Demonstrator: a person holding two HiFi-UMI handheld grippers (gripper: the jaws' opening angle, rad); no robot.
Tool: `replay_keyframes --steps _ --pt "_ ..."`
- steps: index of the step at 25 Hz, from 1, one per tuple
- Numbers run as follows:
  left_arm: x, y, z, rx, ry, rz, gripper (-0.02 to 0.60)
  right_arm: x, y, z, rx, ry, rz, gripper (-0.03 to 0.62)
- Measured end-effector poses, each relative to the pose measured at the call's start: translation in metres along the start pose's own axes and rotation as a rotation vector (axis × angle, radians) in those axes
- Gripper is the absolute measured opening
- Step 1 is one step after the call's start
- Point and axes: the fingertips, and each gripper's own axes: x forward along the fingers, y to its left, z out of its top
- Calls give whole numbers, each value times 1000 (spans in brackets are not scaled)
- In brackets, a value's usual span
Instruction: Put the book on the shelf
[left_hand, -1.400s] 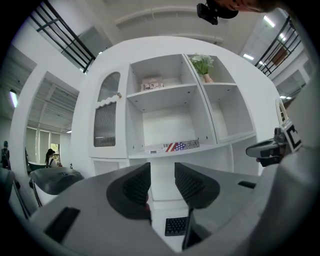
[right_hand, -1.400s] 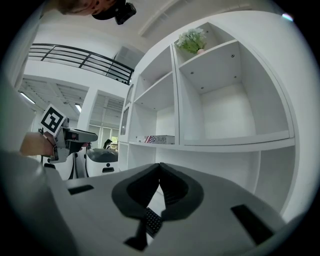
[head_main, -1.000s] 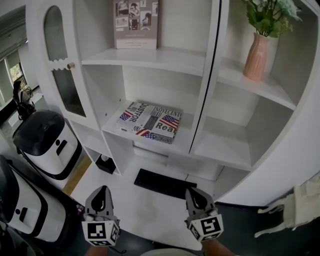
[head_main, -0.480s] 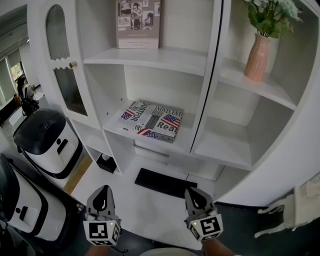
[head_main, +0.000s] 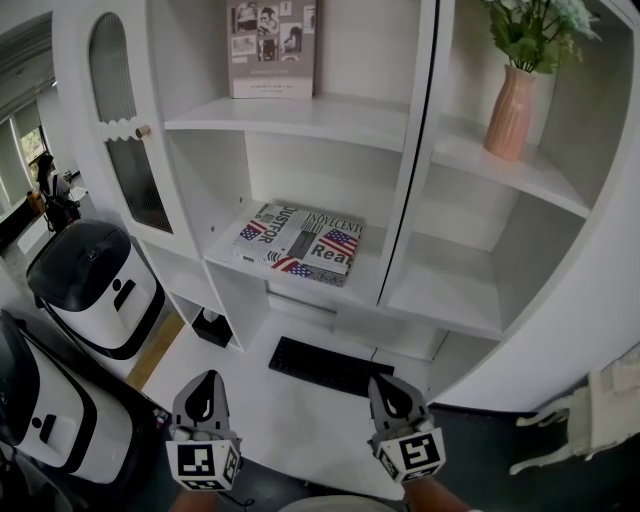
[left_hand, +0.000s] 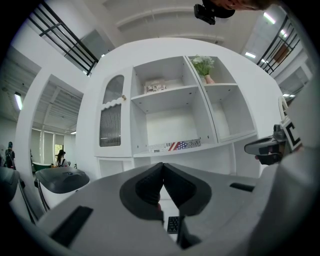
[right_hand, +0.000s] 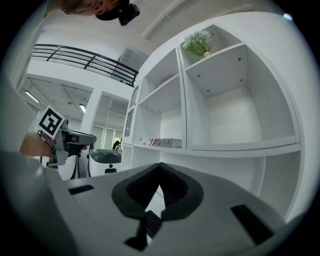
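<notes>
A book (head_main: 300, 243) with a stars-and-stripes cover lies flat on the lower left shelf (head_main: 375, 285) of a white shelf unit; it also shows as a thin strip, the book (left_hand: 176, 145) and the book (right_hand: 164, 142). Both grippers hang low in front of the unit, well below and short of the book. My left gripper (head_main: 202, 388) is shut with nothing between its jaws, as is my right gripper (head_main: 388, 390). From the left gripper (left_hand: 162, 166) and the right gripper (right_hand: 159, 167), the jaw tips meet.
A picture frame (head_main: 272, 47) stands on the upper left shelf. A pink vase with flowers (head_main: 511, 110) sits on the upper right shelf. A black grille (head_main: 329, 367) lies on the floor below the unit. White-and-black machines (head_main: 95, 285) stand at the left.
Both grippers stay low and shut; the view shifted only slightly. The book has not moved.
</notes>
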Motion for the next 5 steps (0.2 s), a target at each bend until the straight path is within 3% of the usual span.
replay_keyframes --steps 5 --pt "1 -3 -1 0 -1 -4 5 0 -2 1 -4 -1 1 3"
